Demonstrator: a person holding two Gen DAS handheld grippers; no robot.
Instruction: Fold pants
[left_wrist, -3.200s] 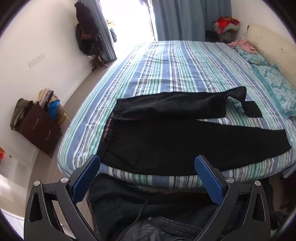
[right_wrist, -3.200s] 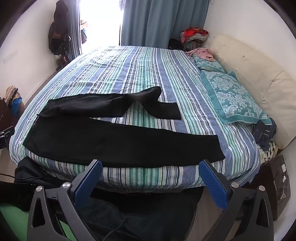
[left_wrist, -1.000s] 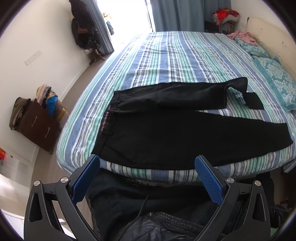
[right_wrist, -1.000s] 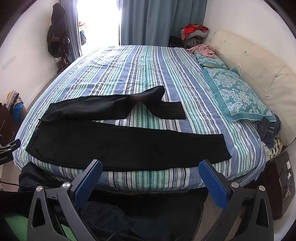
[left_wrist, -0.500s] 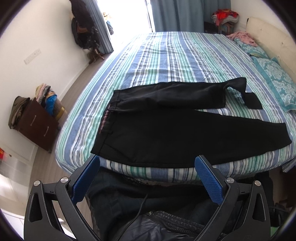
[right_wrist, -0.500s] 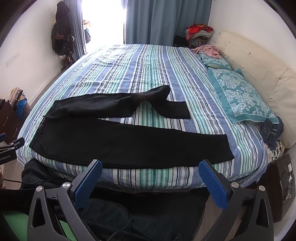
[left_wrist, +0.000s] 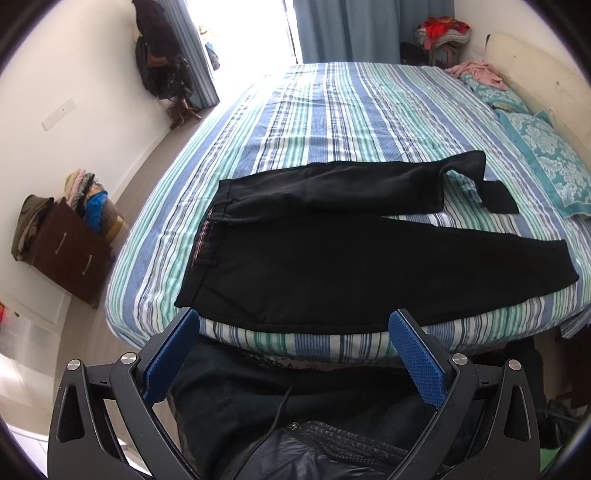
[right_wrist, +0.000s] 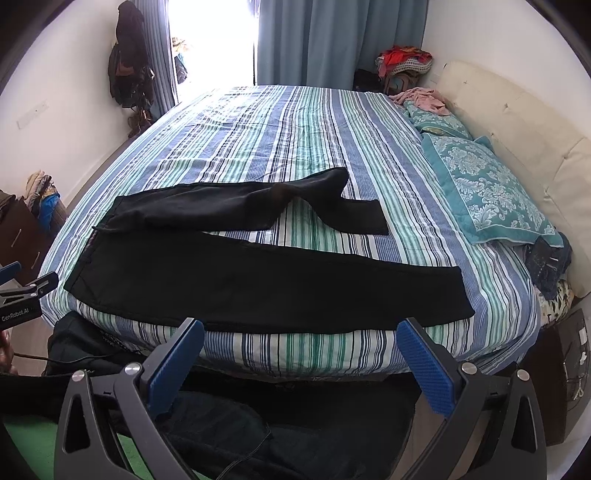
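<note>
Black pants (left_wrist: 295, 258) are lying spread on the striped bed (left_wrist: 332, 110) ahead of both grippers, far leg kinked. I'm drifting slightly closer than a second ago, nothing touched; folding hasn't begun. I'm holding left gripper (left_wrist: 293, 354) and right gripper (right_wrist: 303, 363) wide open, empty, short of the near hem.

Both grippers held wide apart and empty, side by side

The left gripper (left_wrist: 293, 326) has its blue-padded fingers (left_wrist: 171, 363) spread to full width, nothing between them, pointing forward and slightly down; its black tip also shows at the left edge of the right wrist view. The right gripper (right_wrist: 301, 336) sits level beside it in the same pose, blue pads (right_wrist: 424, 369) splayed, gripping nothing. The person's dark-clothed lap (left_wrist: 295, 439) lies below the left gripper
</note>
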